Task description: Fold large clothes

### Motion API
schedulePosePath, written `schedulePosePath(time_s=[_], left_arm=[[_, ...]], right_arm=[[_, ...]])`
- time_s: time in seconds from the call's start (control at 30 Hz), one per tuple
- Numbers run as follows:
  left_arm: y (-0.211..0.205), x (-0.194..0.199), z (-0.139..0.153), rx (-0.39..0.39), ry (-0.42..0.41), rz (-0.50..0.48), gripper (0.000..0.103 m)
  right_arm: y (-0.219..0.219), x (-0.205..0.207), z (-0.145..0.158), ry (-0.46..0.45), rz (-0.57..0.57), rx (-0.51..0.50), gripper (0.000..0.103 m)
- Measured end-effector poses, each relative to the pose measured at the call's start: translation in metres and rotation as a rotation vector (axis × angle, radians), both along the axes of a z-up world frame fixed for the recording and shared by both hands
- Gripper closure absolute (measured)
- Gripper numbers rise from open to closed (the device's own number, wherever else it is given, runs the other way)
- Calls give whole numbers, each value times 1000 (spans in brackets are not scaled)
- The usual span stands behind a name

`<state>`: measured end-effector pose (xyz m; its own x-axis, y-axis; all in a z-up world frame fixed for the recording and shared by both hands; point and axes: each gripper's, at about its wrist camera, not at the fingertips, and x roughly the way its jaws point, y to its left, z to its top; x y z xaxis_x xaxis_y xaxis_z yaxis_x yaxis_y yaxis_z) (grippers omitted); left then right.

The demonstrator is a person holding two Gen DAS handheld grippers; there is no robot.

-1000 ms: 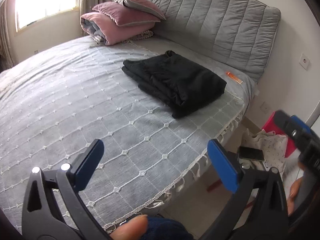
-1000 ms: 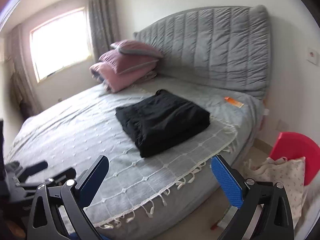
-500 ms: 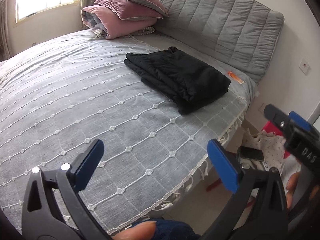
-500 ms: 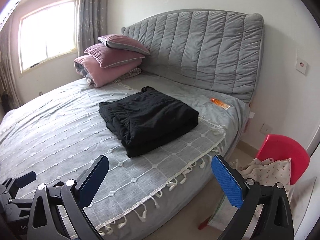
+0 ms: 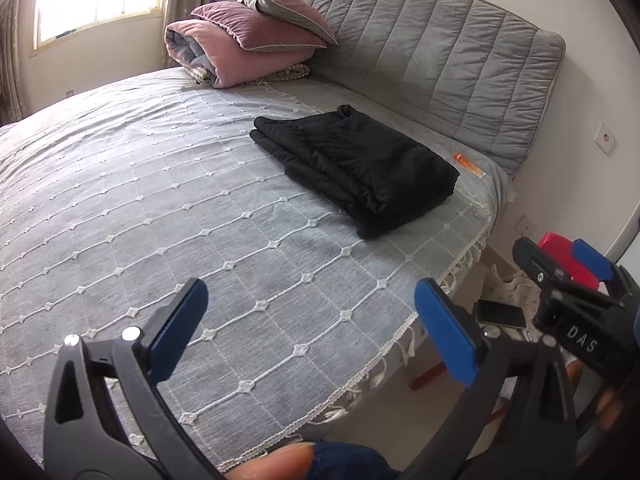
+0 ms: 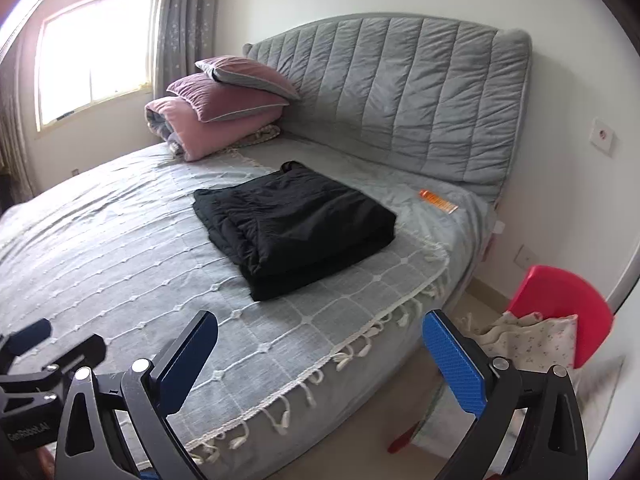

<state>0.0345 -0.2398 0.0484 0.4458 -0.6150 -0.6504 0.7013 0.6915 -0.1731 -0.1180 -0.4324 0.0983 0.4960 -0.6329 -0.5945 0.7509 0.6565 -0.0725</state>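
Note:
A black garment (image 5: 356,168) lies folded into a thick rectangle on the grey bedspread (image 5: 160,208), near the bed's right edge and the headboard. It also shows in the right wrist view (image 6: 292,224). My left gripper (image 5: 312,336) is open and empty, held above the bed's near edge, well short of the garment. My right gripper (image 6: 320,356) is open and empty, held over the fringed bed edge (image 6: 360,344). The right gripper also shows at the right of the left wrist view (image 5: 568,276).
Pink pillows and a rolled quilt (image 5: 248,48) are stacked by the grey headboard (image 5: 440,60). An orange tube (image 6: 438,201) lies near the headboard. A red chair with a floral cloth (image 6: 556,320) stands on the floor to the right. A phone (image 5: 502,314) lies beside it.
Both grippers have pulled back and shifted; the garment now sits farther from them in view. The garment itself has not moved. Both grippers stay open.

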Motion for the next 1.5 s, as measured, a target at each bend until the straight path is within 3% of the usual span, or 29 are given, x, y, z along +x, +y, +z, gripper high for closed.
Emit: schedulePosePath(time_s=[0.13, 1.03, 1.5], left_arm=[[-1, 2, -2, -11, 22, -16, 0], [-3, 2, -8, -17, 44, -20, 0], [-8, -6, -8, -3, 16, -53, 0]], right_arm=[[6, 1, 1, 13, -9, -46, 0], [13, 7, -10, 34, 17, -19, 0], [9, 6, -16, 46, 13, -6, 0]])
